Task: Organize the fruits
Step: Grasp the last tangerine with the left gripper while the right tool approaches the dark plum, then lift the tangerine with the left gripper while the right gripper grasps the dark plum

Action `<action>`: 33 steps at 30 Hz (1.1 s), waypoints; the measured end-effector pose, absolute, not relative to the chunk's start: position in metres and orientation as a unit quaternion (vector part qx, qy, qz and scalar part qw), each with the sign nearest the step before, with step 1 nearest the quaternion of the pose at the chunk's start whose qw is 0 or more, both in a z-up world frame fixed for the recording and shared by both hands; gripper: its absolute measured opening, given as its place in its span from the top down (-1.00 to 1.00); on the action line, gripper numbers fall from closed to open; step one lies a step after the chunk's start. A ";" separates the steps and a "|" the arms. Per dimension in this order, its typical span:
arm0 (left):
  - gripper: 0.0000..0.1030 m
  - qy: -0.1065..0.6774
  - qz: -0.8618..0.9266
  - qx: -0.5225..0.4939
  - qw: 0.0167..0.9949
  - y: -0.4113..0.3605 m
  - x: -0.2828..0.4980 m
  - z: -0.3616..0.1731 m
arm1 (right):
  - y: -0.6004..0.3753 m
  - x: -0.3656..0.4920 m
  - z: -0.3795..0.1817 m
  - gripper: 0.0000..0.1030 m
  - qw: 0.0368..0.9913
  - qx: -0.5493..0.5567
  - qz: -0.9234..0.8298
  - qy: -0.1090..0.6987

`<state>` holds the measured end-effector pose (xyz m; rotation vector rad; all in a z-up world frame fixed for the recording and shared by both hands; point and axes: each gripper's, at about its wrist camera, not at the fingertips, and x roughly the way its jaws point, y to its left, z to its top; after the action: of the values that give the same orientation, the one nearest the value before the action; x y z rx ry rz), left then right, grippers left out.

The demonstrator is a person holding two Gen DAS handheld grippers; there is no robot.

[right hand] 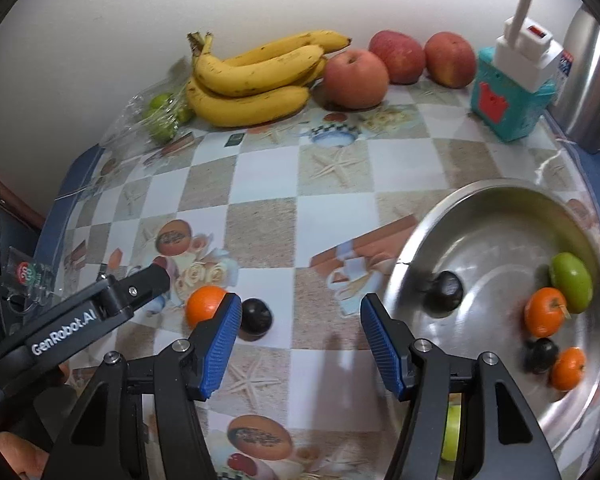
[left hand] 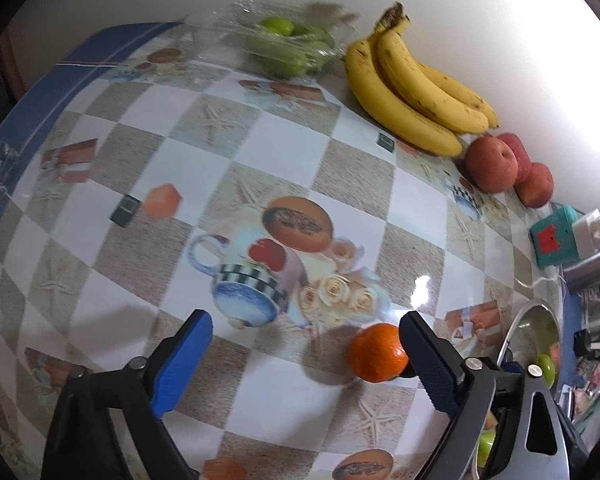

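The left claw (left hand: 304, 356) stood wide apart over the counter (left hand: 284, 136), a tangerine (left hand: 377, 353) just inside its right finger, not gripped. The right claw (right hand: 296, 340) hung apart, holding nothing, beside the steel bowl (right hand: 480, 208) holding fruit.

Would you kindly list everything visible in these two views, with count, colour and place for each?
Steel bowl: one, silver, right side of table.
Small oranges: three, orange; two in bowl, one on table.
Dark round fruits: three, near black; two in bowl, one on table.
Green oval fruit: one, green, in bowl.
Bananas: one bunch, yellow, by wall.
Apples: three, red, by wall.
Clear bag of green fruit: one, back left corner.
Teal box: one, by wall.
Left gripper: fingers apart beside table orange.
Right gripper: fingers apart, empty.
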<state>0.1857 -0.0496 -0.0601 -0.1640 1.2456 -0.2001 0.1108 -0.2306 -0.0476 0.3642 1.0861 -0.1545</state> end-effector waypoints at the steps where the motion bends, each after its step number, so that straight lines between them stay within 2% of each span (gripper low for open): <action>1: -0.82 0.584 -0.098 -0.076 0.803 -0.053 0.185 -0.062 | -0.233 0.109 -0.046 -0.23 0.838 0.173 -0.078 0.512; 12: -0.40 0.596 -0.140 -0.072 0.788 -0.077 0.179 -0.068 | -0.245 0.103 -0.041 -0.23 0.838 0.180 -0.091 0.507; 16: -0.35 0.600 -0.147 -0.083 0.782 -0.079 0.178 -0.070 | -0.247 0.102 -0.040 -0.23 0.838 0.182 -0.094 0.506; 18: -0.11 0.602 -0.150 -0.083 0.780 -0.081 0.177 -0.071 | -0.248 0.102 -0.040 -0.23 0.837 0.185 -0.095 0.506; 23: 0.20 0.605 -0.159 -0.093 0.775 -0.084 0.176 -0.072 | -0.248 0.102 -0.041 -0.23 0.837 0.184 -0.095 0.507; 33: 0.24 0.599 -0.152 -0.102 0.780 -0.074 0.179 -0.064 | -0.244 0.104 -0.045 -0.23 0.836 0.185 -0.086 0.510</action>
<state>0.1793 -0.0743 -0.0643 -0.2206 1.2940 -0.3279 0.1044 -0.2437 -0.0454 0.3908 1.0806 -0.1823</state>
